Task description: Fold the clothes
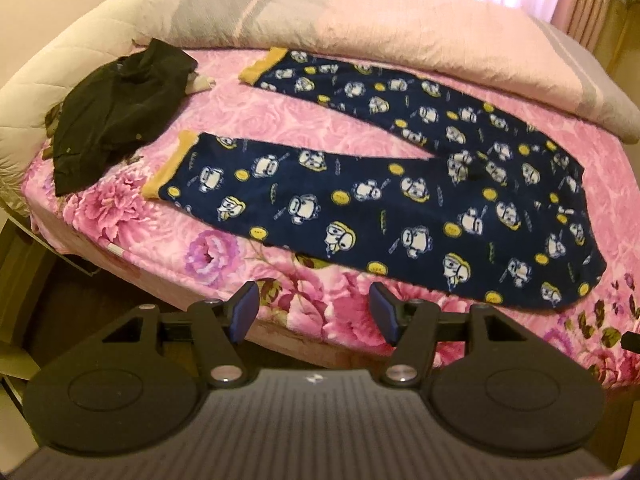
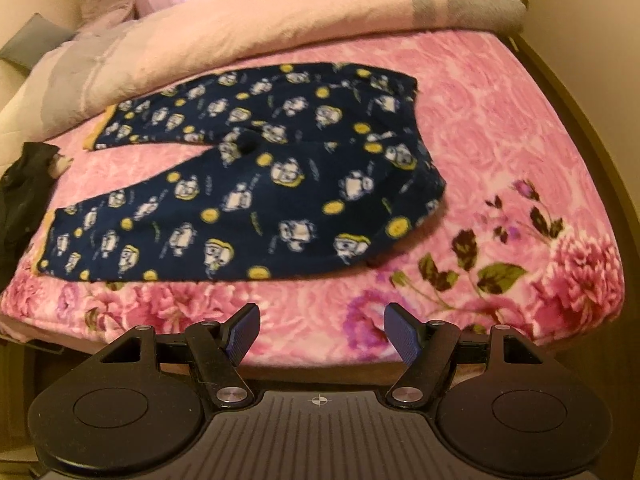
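Left gripper (image 1: 314, 312) fingers spread, empty, right gripper (image 2: 322, 332) likewise, navy cartoon-print pyjama trousers (image 1: 400, 200) flat on pink floral bedspread (image 1: 320, 128), black garment (image 1: 116, 108) beside cuffs

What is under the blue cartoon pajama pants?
The pajama pants lie flat on the pink floral blanket covering the bed. The blanket shows all around them and between the legs. Whatever lies directly beneath the fabric is covered and cannot be seen.

The pants (image 1: 400, 184) lie flat on the bed (image 1: 320, 136), legs apart and pointing left; a jacket (image 1: 116, 108) lies left of them, a quilt (image 1: 360, 28) behind them
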`<state>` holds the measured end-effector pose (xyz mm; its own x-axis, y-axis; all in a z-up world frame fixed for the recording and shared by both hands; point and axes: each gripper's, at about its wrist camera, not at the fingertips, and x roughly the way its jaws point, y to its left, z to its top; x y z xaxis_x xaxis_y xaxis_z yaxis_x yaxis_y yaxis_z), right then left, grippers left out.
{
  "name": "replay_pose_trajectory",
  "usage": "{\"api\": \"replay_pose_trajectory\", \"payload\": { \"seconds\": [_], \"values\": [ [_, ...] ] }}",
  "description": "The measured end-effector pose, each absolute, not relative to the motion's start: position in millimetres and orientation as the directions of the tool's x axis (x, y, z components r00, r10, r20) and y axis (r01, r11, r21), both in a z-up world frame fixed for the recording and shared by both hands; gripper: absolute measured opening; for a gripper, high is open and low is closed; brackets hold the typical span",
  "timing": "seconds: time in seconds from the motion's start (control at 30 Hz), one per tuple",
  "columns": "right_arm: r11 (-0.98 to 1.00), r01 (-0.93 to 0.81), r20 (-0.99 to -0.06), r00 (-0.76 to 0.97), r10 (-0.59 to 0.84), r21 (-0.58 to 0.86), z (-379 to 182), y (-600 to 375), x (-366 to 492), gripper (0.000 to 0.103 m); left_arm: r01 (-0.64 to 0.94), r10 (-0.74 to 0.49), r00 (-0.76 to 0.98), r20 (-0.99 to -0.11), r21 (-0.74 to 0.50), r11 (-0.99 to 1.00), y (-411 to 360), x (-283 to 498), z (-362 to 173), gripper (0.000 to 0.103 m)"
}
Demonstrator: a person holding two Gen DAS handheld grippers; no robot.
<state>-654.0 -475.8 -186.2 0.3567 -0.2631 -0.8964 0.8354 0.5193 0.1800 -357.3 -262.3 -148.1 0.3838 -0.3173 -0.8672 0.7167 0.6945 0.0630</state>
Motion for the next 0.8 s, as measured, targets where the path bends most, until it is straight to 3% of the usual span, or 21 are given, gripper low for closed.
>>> {"api": "replay_pose_trajectory", "payload": {
  "seconds": [0.3,0.73,0.8],
  "values": [
    [0.371,0.913,-0.904,0.294,-0.31,0.17,-215.3,-511.8,-654.7,0.072,0.776,-0.276,0.315,-0.908,0.079,0.625,-319.0,-311.3,-179.3,0.057],
    [0.111,0.992,-0.91,0.103,-0.401,0.063,-238.3,-583.2,-622.3,0.071,0.86,-0.268,0.223,-0.937,0.06,0.507,-413.5,-187.2,-212.3,0.057],
    [0.077,0.995,-0.903,0.095,-0.42,0.068,-243.9,-589.5,-618.0,0.043,0.877,-0.274,0.206,-0.939,0.053,0.477,-422.0,-172.7,-221.1,0.057]
  ]
}}
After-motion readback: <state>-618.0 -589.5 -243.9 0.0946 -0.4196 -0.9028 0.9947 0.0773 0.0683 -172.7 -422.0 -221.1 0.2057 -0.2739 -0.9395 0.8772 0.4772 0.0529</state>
